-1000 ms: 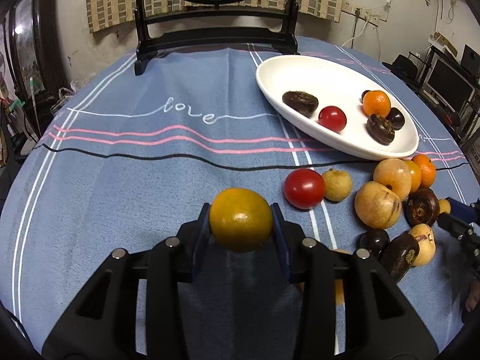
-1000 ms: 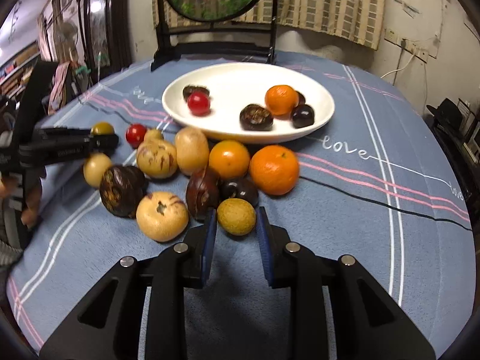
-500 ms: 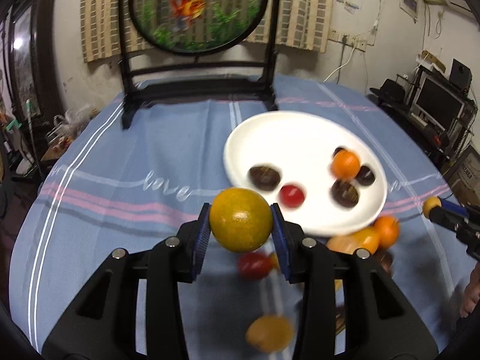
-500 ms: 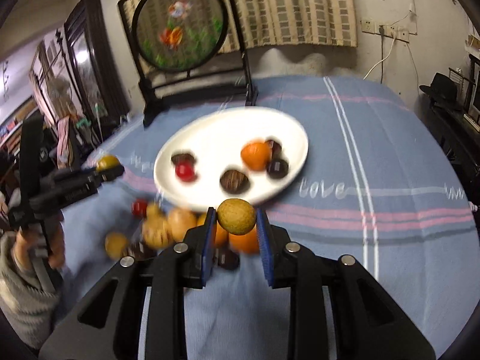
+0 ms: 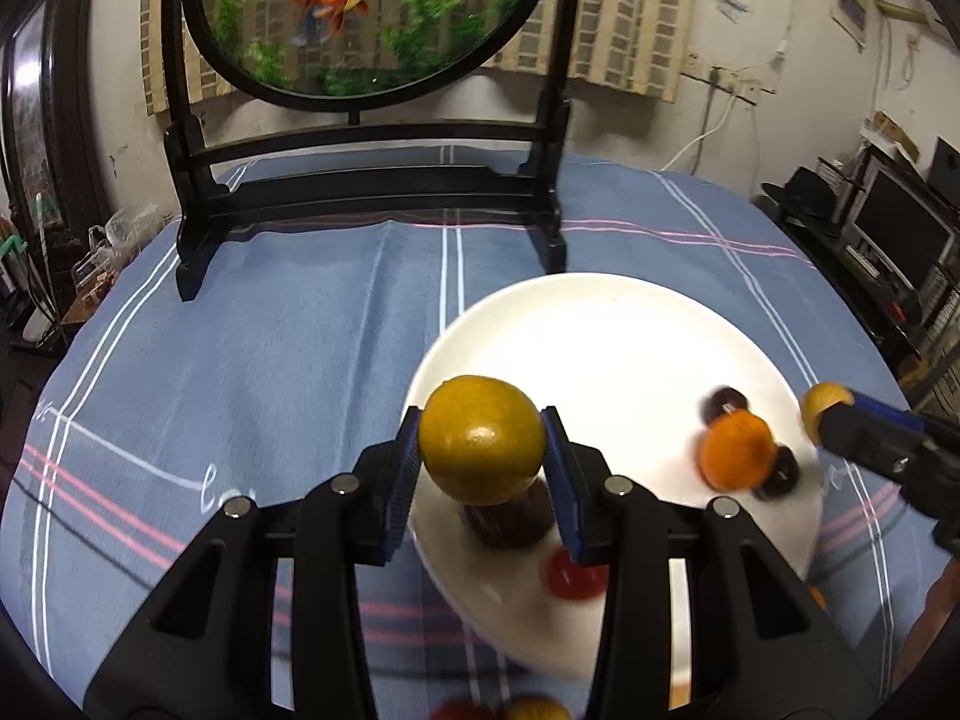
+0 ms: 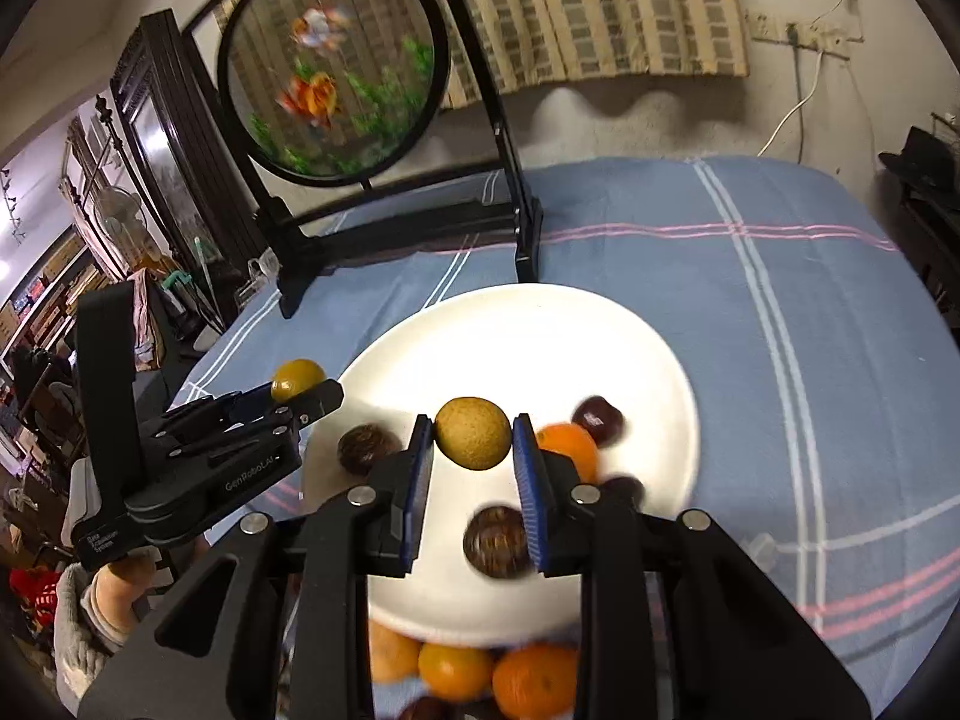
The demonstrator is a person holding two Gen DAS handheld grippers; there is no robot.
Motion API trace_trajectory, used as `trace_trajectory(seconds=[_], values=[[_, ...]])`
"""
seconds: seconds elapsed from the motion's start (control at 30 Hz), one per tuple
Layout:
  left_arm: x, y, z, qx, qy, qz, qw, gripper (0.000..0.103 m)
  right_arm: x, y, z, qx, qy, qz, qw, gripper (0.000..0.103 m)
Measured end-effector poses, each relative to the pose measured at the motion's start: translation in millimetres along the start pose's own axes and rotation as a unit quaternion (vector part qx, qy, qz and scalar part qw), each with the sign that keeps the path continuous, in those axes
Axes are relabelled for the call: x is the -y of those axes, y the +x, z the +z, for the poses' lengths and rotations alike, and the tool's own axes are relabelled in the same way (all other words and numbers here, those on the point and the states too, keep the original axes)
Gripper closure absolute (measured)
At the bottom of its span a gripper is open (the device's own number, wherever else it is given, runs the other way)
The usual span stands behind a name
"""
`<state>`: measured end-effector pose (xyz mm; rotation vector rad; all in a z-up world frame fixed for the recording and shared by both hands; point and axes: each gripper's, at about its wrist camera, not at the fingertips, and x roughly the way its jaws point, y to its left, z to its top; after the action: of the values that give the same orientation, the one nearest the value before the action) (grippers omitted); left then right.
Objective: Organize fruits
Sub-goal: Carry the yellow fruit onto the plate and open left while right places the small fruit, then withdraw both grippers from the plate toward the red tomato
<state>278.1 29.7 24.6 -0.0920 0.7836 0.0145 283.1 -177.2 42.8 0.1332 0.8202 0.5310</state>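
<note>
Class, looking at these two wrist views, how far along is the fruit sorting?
Done: several fruits, including an orange, lie on the white plate. In hand: the left gripper holds a yellow-green citrus and the right gripper a small tan fruit, both over the plate. Left: loose oranges remain on the cloth.

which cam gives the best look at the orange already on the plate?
Left wrist view: the orange sits whole and unblocked on the white plate, slightly blurred, dark fruits touching it. In the right wrist view the same orange is half hidden behind the right gripper.
</note>
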Motion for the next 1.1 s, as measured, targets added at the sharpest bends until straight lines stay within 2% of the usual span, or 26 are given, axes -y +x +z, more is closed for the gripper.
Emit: trace_trajectory(seconds=[0.17,0.4,0.47,0.53,0.73,0.8,0.83,0.87,0.9,0.97,1.1], values=[[-0.1,29.6,8.7,-0.022,0.002,-0.016,0.9996,0.063,3.9,44.9,15.6,-0.031,-0.009,-0.013,0.999,0.076],[0.5,56.4,4.3,-0.051,0.008,-0.021,0.9984,0.063,11.9,77.2,13.7,-0.063,-0.012,-0.030,0.997,0.074],[2.2,55.4,4.8,-0.046,0.011,-0.020,0.9987,0.056,12.0,80.7,13.4,-0.077,-0.012,-0.028,0.997,0.073],[4.4,49.4,5.7,-0.036,0.015,-0.021,0.9990,0.042,12.2,75.9,14.0,-0.066,-0.012,-0.027,0.997,0.073],[6.1,27.2,9.4,-0.003,0.019,-0.008,0.9998,0.015,12.1,63.5,20.2,-0.046,-0.007,-0.028,0.999,0.071],[5.1,19.1,10.4,0.005,0.015,-0.009,0.9998,0.013,10.3,57.5,21.6,-0.040,-0.006,-0.026,0.999,0.071],[4.6,15.6,10.8,0.007,0.014,-0.009,0.9998,0.011,9.4,53.9,22.3,-0.037,-0.005,-0.025,0.999,0.064],[3.8,10.0,10.9,0.011,0.012,-0.007,0.9998,0.010,8.4,47.7,22.4,-0.032,-0.001,-0.026,0.999,0.040],[2.6,5.4,10.6,0.015,0.011,-0.004,0.9998,0.008,7.7,42.1,22.4,-0.024,0.003,-0.028,0.999,0.033],[0.7,-4.5,8.5,0.024,0.008,0.001,0.9997,0.007,4.8,23.5,20.6,0.007,0.010,-0.030,0.999,0.031],[-3.7,-23.7,-2.2,0.034,0.005,0.012,0.9994,0.003,-2.3,-5.8,9.2,0.017,0.008,-0.016,1.000,0.028]])
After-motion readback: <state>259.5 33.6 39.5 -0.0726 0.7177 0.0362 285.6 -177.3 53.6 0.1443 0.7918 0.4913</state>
